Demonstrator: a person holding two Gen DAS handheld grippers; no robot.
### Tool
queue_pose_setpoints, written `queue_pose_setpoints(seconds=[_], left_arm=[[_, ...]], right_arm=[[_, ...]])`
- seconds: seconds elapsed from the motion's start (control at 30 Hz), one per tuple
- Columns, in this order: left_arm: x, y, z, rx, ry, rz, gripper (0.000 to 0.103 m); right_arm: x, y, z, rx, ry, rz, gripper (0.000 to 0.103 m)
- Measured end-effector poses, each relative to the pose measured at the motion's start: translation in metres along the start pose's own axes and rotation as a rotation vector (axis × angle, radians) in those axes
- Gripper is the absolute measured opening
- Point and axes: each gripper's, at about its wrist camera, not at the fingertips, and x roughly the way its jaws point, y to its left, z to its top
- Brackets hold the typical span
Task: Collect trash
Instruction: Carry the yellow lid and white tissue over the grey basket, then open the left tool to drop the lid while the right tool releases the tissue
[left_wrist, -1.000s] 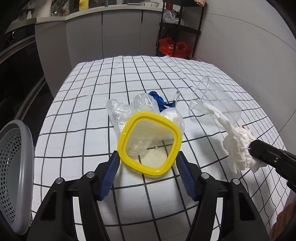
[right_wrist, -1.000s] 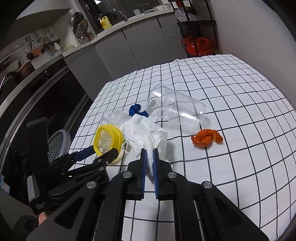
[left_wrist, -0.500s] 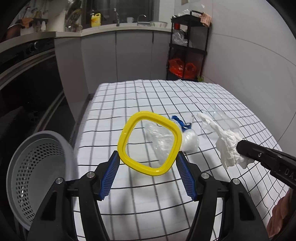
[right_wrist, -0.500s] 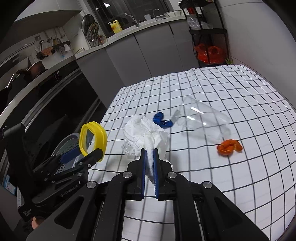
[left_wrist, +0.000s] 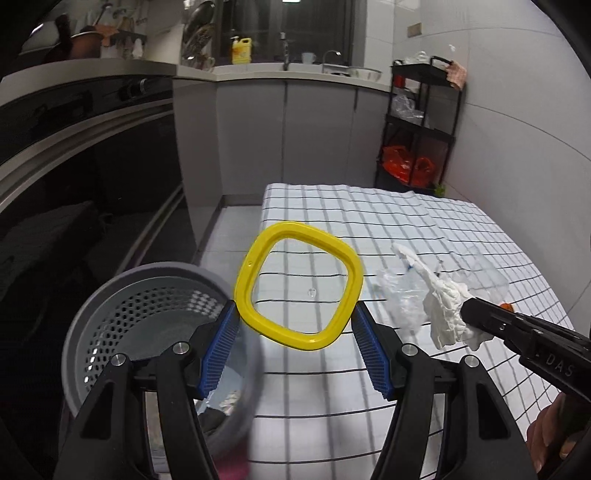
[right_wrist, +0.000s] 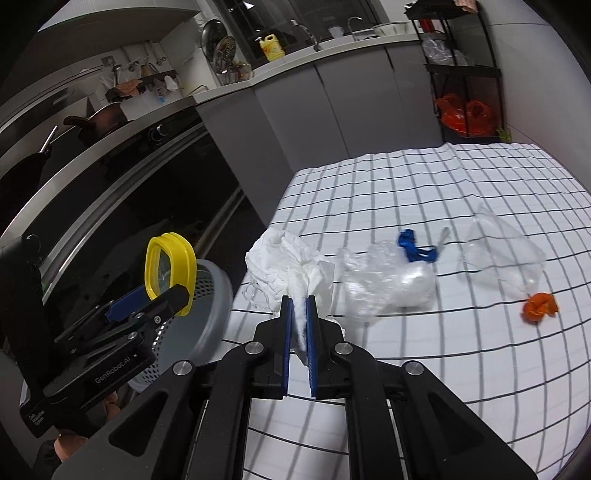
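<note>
While our left gripper (left_wrist: 295, 325) clamps the yellow lid (left_wrist: 299, 290) just beside the basket (left_wrist: 147, 317) off the table's left edge, our right gripper (right_wrist: 299, 314), pinching tissue (right_wrist: 291, 269), sits farther over the tabletop (right_wrist: 443, 369).

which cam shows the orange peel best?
Right wrist: the orange peel lies in full view on the checked cloth. Left wrist shows only an orange sliver behind the right gripper.
</note>
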Motion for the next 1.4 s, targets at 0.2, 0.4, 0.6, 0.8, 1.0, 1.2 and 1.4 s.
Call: queue_pose_setpoints(seconds=[0.2, 0.4, 0.6, 0.8, 1.0, 1.2, 1.4], left_arm=[[-0.007, 0.036, 0.0, -0.037, 0.008, 0.062, 0.061], [-0.021, 0.075, -0.006, -0.056, 0.002, 0.149, 0.061], [-0.024, 0.112, -0.014, -0.092, 0.028, 0.208, 0.061], [-0.015, 0.132, -0.018, -0.117, 0.07, 0.22, 0.061], [-0.004, 0.146, -0.025, -0.128, 0.121, 0.222, 0.061], [0.003, 0.158, -0.03, -0.171, 0.161, 0.212, 0.062], [0.001, 0.166, -0.033, -0.19, 0.167, 0.226, 0.067]], right_arm=[[0.02, 0.04, 0.006, -0.032, 0.002, 0.072, 0.008], [0.05, 0.075, 0.005, -0.061, 0.044, 0.135, 0.008], [0.078, 0.105, 0.002, -0.101, 0.102, 0.172, 0.008], [0.104, 0.122, -0.002, -0.119, 0.153, 0.208, 0.008], [0.123, 0.135, -0.007, -0.132, 0.194, 0.222, 0.008], [0.139, 0.141, -0.01, -0.134, 0.229, 0.229, 0.01], [0.144, 0.142, -0.009, -0.133, 0.217, 0.239, 0.012]])
